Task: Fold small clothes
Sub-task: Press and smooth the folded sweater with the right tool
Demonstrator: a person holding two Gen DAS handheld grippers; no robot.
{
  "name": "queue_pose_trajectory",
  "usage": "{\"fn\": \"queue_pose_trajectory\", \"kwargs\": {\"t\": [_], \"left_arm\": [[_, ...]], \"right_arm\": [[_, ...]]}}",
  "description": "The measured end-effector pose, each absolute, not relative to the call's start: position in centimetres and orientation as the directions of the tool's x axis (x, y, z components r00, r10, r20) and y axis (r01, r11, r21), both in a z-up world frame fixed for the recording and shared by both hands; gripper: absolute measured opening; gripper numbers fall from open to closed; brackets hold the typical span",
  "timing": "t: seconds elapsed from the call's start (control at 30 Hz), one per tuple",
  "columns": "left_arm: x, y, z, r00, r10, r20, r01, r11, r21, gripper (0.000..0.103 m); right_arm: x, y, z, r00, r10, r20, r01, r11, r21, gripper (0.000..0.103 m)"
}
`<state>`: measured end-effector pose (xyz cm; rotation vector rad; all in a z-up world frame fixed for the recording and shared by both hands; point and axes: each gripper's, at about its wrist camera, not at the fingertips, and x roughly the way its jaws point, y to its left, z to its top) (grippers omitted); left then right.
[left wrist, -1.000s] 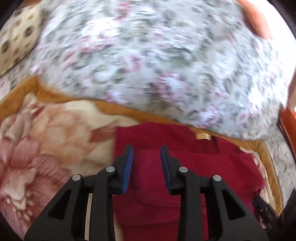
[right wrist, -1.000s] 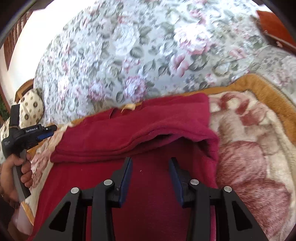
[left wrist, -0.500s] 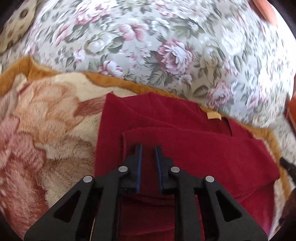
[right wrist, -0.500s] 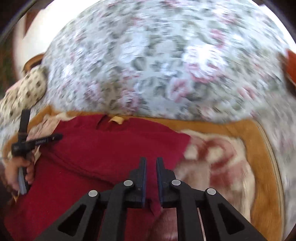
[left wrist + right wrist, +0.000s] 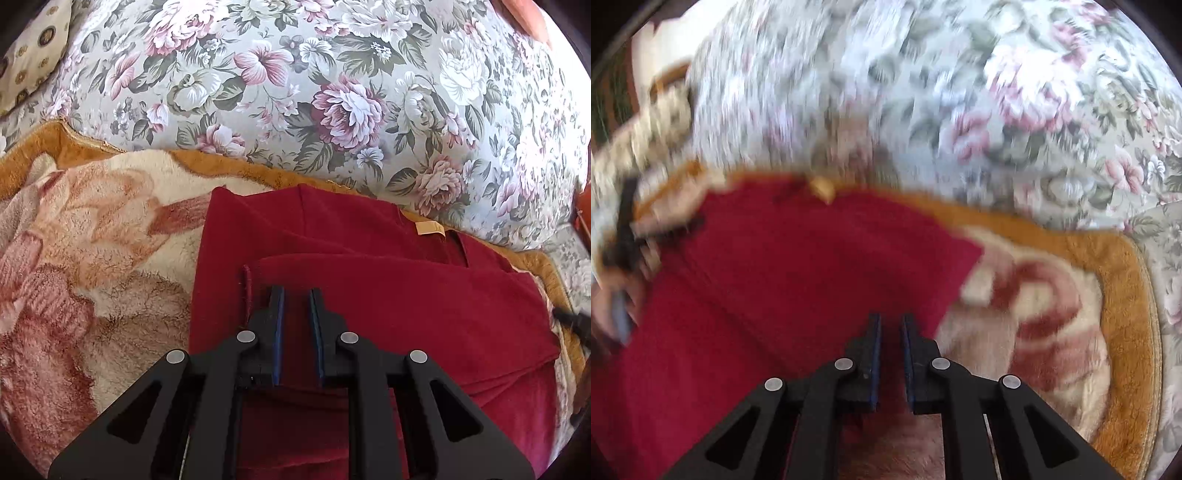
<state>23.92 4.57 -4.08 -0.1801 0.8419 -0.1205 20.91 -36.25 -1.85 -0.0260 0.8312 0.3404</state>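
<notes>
Left gripper (image 5: pixel 295 291): sits lower than one second ago and now rests on the dark red knitted garment (image 5: pixel 406 306). Has just been closing its jaws, with red cloth between them. Grasps a folded layer of this garment between the blue pads (image 5: pixel 277 332), close to the left end of the fold.

Right gripper (image 5: pixel 891 317): has gone sideways to the right border of the garment since that earlier frame, and has rolled. Jaws clenched now, only a thin strip of red cloth between them; appears to pinch the garment's edge, although this view is blurred.

Garment: lies flat on the fluffy cream blanket with pink-brown flower pattern and golden-brown border (image 5: pixel 92 258). Has one layer folded across its middle. Shows a small tan label (image 5: pixel 429 229) at the neck, on the far side.

Behind the blanket: grey bed cover printed with pink and white flowers (image 5: pixel 332 92). At far left of the left wrist view: cream pillow with round dark-gold marks (image 5: pixel 33 66).

In the right wrist view, at the left border: blurred hand (image 5: pixel 613 295) holding the left gripper.
</notes>
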Motion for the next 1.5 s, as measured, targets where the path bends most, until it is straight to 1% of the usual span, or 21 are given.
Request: {"fn": "queue_pose_trajectory", "kwargs": {"t": [0.07, 0.13, 0.27, 0.3, 0.43, 0.5, 0.53, 0.6, 0.67, 0.73, 0.77, 0.8, 0.9, 1.03, 1.1, 1.17, 1.23, 1.27, 1.37, 1.43, 1.5], "left_arm": [[24.1, 4.4, -4.1, 0.663, -0.179, -0.727, 0.034, 0.977, -0.209, 0.014], [24.2, 4.4, -4.1, 0.664, -0.185, -0.724, 0.034, 0.975, -0.217, 0.014], [24.2, 4.5, -4.2, 0.666, -0.188, -0.722, 0.033, 0.974, -0.224, 0.014], [24.2, 4.5, -4.2, 0.666, -0.189, -0.722, 0.033, 0.974, -0.225, 0.014], [24.2, 4.5, -4.2, 0.666, -0.190, -0.721, 0.033, 0.974, -0.226, 0.014], [24.2, 4.4, -4.2, 0.666, -0.190, -0.721, 0.033, 0.973, -0.226, 0.014], [24.2, 4.5, -4.2, 0.666, -0.190, -0.721, 0.033, 0.973, -0.227, 0.014], [24.2, 4.5, -4.2, 0.667, -0.191, -0.721, 0.033, 0.973, -0.228, 0.014], [24.2, 4.5, -4.2, 0.666, -0.193, -0.720, 0.032, 0.973, -0.230, 0.014], [24.2, 4.6, -4.2, 0.667, -0.196, -0.719, 0.030, 0.971, -0.237, 0.014], [24.2, 4.6, -4.2, 0.666, -0.200, -0.719, 0.030, 0.970, -0.241, 0.014], [24.2, 4.7, -4.2, 0.666, -0.204, -0.717, 0.030, 0.968, -0.247, 0.014], [24.2, 4.7, -4.3, 0.668, -0.205, -0.715, 0.028, 0.968, -0.251, 0.014], [24.2, 4.9, -4.3, 0.670, -0.213, -0.711, 0.024, 0.964, -0.266, 0.014], [24.2, 5.0, -4.4, 0.670, -0.218, -0.709, 0.024, 0.962, -0.272, 0.014], [24.1, 5.0, -4.4, 0.671, -0.219, -0.709, 0.024, 0.961, -0.275, 0.014], [24.2, 5.1, -4.4, 0.671, -0.225, -0.707, 0.025, 0.959, -0.282, 0.014], [24.1, 5.1, -4.4, 0.671, -0.226, -0.706, 0.023, 0.958, -0.285, 0.014], [24.1, 5.1, -4.4, 0.672, -0.225, -0.705, 0.023, 0.958, -0.284, 0.014], [24.1, 5.1, -4.4, 0.672, -0.228, -0.705, 0.023, 0.958, -0.287, 0.014], [24.1, 5.1, -4.4, 0.672, -0.230, -0.704, 0.023, 0.957, -0.290, 0.014]], "right_arm": [[22.8, -36.9, -0.5, 0.663, 0.254, -0.704, -0.226, 0.965, 0.135, 0.008], [25.6, -36.8, -0.4, 0.659, 0.223, -0.719, -0.183, 0.974, 0.135, 0.008], [29.4, -36.1, -5.2, 0.524, 0.041, -0.851, -0.109, 0.994, -0.020, 0.008], [29.2, -36.0, -5.1, 0.566, 0.035, -0.824, -0.099, 0.995, -0.025, 0.008], [29.0, -34.9, -4.5, 0.544, -0.022, -0.839, -0.074, 0.995, -0.074, 0.008], [28.9, -34.3, -2.8, 0.549, 0.016, -0.836, -0.068, 0.997, -0.025, 0.008], [28.5, -33.8, -1.7, 0.579, 0.073, -0.812, -0.093, 0.995, 0.023, 0.008], [28.0, -32.1, -0.2, 0.614, 0.101, -0.782, -0.112, 0.993, 0.040, 0.012], [28.1, -30.6, -1.0, 0.585, 0.108, -0.803, -0.118, 0.992, 0.048, 0.018], [28.9, -29.5, -4.2, 0.489, 0.052, -0.871, -0.125, 0.992, -0.011, 0.027], [28.5, -29.4, -4.1, 0.560, 0.035, -0.828, -0.128, 0.991, -0.045, 0.031], [28.5, -29.5, -4.2, 0.558, 0.024, -0.830, -0.119, 0.992, -0.051, 0.034], [28.1, -31.5, -2.6, 0.535, 0.105, -0.838, -0.092, 0.994, 0.066, 0.033], [22.8, -34.1, 1.4, 0.682, 0.212, -0.700, -0.154, 0.977, 0.146, 0.033], [20.6, -33.9, 1.5, 0.680, 0.247, -0.691, -0.215, 0.967, 0.134, 0.033], [19.3, -32.7, -0.4, 0.610, 0.276, -0.743, -0.295, 0.949, 0.111, 0.033], [18.7, -31.8, -3.8, 0.553, 0.177, -0.814, -0.325, 0.946, -0.016, 0.033], [17.9, -31.6, -4.4, 0.612, 0.182, -0.769, -0.328, 0.944, -0.037, 0.033], [17.8, -31.8, -4.1, 0.612, 0.184, -0.769, -0.299, 0.954, -0.010, 0.033], [17.8, -31.4, -3.7, 0.612, 0.154, -0.776, -0.287, 0.957, -0.036, 0.033], [17.0, -31.5, -2.4, 0.663, 0.138, -0.736, -0.247, 0.968, -0.042, 0.033]]}}
